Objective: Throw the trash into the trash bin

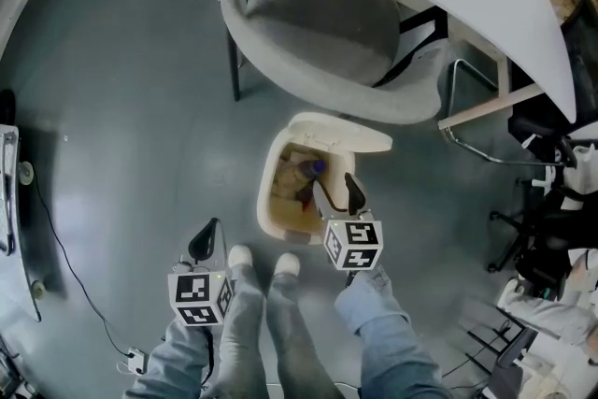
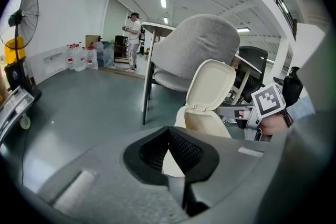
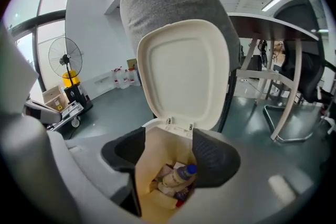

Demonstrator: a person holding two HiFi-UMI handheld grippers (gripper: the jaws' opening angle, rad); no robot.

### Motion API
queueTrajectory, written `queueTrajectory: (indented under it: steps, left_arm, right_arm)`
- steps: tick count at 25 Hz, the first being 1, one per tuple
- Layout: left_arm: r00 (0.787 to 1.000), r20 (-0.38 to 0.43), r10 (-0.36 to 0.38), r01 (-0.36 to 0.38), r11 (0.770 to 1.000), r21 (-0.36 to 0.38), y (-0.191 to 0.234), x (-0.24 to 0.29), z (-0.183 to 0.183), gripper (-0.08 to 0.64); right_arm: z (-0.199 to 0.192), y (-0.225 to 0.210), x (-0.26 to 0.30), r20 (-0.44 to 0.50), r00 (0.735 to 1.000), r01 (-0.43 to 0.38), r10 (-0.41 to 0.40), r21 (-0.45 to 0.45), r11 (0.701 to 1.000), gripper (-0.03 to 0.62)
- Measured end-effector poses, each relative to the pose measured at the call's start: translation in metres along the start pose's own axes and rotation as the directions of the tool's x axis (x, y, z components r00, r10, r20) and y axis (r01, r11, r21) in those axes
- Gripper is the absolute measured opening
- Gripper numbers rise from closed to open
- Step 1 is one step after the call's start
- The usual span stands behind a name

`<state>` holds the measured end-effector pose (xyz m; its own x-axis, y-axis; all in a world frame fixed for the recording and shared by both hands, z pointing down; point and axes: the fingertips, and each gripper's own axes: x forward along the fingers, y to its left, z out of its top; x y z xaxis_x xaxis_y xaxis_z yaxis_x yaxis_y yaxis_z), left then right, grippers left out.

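Head view: the trash bin (image 1: 269, 171) stood open on the floor before the chair (image 1: 318, 14), lid (image 1: 341, 134) raised. The right gripper (image 1: 337, 192) hung over its mouth. The left gripper (image 1: 205, 244) was held apart, near the person's shoes.

Left gripper view: the jaws met at the tips, with nothing between them.

Right gripper view: the jaws stood wide apart and gripped nothing. Below them a bottle (image 3: 178, 174) lay among other trash inside the bin.
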<state>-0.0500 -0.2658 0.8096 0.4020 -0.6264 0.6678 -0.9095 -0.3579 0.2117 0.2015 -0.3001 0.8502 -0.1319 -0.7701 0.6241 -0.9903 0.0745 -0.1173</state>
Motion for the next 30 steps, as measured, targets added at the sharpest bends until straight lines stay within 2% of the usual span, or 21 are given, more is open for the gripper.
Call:
queueTrajectory:
  steps: [8,13,19,24,27,30]
  left_arm:
    - [1.000,0.001,-0.026,0.026,1.000,0.013,-0.017,-0.001,0.003,0.009]
    - [0.999,0.036,-0.027,0.027,1.000,0.002,-0.023,-0.005,0.022,0.009]
    - [0.997,0.078,-0.026,0.026,1.000,0.006,-0.031,-0.017,0.056,0.009]
    - [0.995,0.096,-0.038,0.040,0.999,-0.018,-0.047,-0.052,0.089,0.009]
    - [0.991,0.122,-0.052,0.055,0.998,-0.016,-0.064,-0.073,0.121,0.009]
    - [0.987,0.149,-0.053,0.054,0.999,-0.005,-0.076,-0.100,0.156,0.009]
  right_arm:
    - [-0.003,-0.003,-0.019,0.010,1.000,0.003,-0.004,0.032,0.999,0.284]
    - [0.008,0.005,-0.035,0.029,1.000,0.002,-0.004,0.080,0.997,0.278]
    - [0.025,0.009,-0.064,0.032,0.999,0.030,-0.035,0.126,0.992,0.196]
    - [0.039,0.013,-0.110,-0.016,0.997,0.073,-0.072,0.102,0.992,0.095]
    - [0.065,0.010,-0.142,-0.020,0.995,0.097,-0.096,0.056,0.994,0.003]
    - [0.103,0.018,-0.177,-0.003,0.997,0.081,-0.081,0.025,0.996,0.003]
